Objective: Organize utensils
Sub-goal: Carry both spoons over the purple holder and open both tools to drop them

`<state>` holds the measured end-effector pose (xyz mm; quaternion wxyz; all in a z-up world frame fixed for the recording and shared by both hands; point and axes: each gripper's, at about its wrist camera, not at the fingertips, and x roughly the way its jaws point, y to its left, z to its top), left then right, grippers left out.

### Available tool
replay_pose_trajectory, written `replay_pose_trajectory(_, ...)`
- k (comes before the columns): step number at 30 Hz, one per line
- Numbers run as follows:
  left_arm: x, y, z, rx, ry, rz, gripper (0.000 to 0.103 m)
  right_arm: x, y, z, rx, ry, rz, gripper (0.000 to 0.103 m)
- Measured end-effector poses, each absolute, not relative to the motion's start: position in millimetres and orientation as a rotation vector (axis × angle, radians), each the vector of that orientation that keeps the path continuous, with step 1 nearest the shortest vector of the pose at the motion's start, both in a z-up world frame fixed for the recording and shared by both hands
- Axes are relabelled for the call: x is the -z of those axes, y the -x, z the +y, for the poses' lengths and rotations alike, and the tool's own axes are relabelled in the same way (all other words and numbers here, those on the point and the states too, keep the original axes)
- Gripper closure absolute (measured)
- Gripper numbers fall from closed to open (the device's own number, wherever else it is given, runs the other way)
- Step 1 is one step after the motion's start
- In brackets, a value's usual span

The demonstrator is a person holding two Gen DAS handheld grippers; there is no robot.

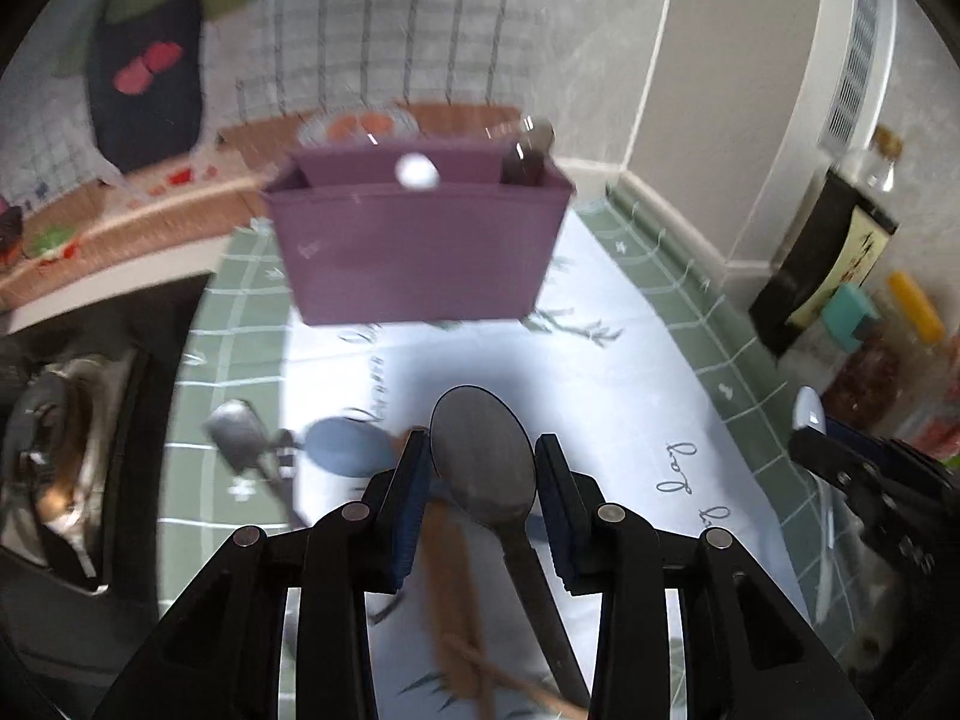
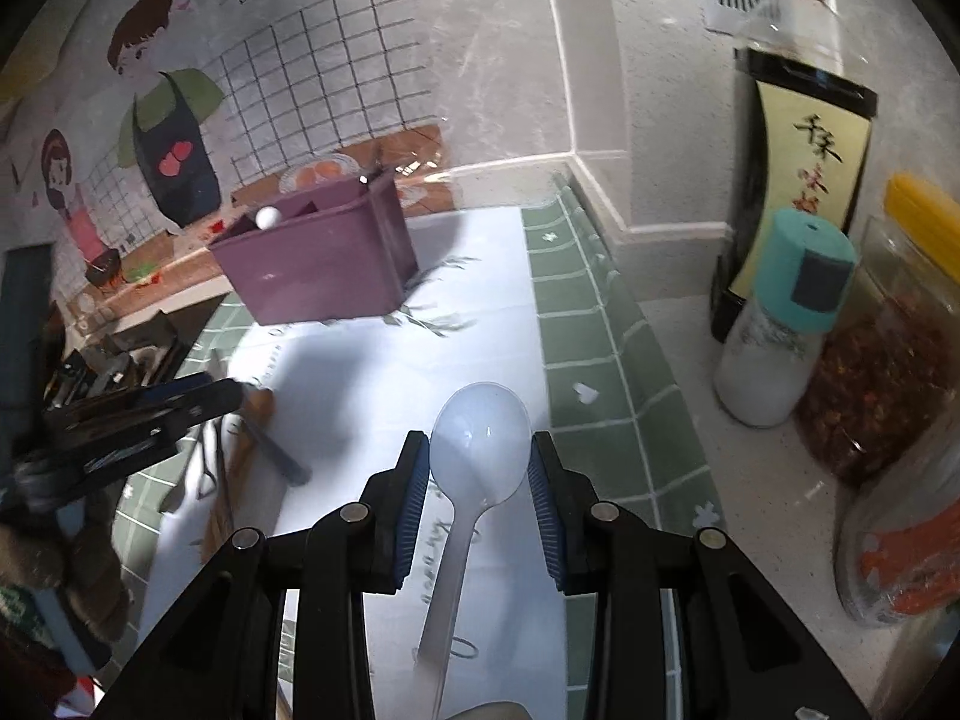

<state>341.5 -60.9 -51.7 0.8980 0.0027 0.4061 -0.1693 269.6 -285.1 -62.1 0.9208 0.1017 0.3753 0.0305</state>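
A dark metal spoon (image 1: 486, 456) sits bowl-forward between the fingers of my left gripper (image 1: 483, 456), whose pads press on its bowl above the mat. My right gripper (image 2: 480, 456) is shut on a white plastic spoon (image 2: 480, 438) in the same way. The purple organizer box (image 1: 420, 240) stands ahead on the white mat (image 1: 630, 396); a white ball-ended utensil (image 1: 416, 171) and a dark utensil (image 1: 528, 156) stick out of its compartments. The box (image 2: 318, 264) lies up and left in the right wrist view, where the left gripper (image 2: 150, 414) shows at the left edge.
Loose on the mat lie a metal spoon (image 1: 240, 432), a blue-grey spoon (image 1: 348, 447) and a wooden-handled utensil (image 1: 450, 600). A dark sauce bottle (image 2: 798, 138), a teal-capped shaker (image 2: 774, 336) and jars (image 2: 888, 384) crowd the right side. A sink (image 1: 66, 450) is at left.
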Motion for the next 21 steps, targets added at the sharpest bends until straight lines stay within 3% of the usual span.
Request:
replay_pose_trajectory(7,-8.6,-330.8,-20.2,0.323,0.046,0.703,0.068,21.3,-285.8,-267.8,-0.121,-0.167,0.699,0.072)
replay_pose_trajectory(17,-169.1,-378.6,12.5,0.323,0.053,0.422,0.068,-154.1,-345.3,-254.1,-0.194,-0.175,0.255,0.072)
replay_pose_trajectory(21,-187.7,-411.2,15.5,0.280,0.017,0.384,0.068,-165.5,-385.1,-245.0,-0.236,-0.167,0.224,0.072)
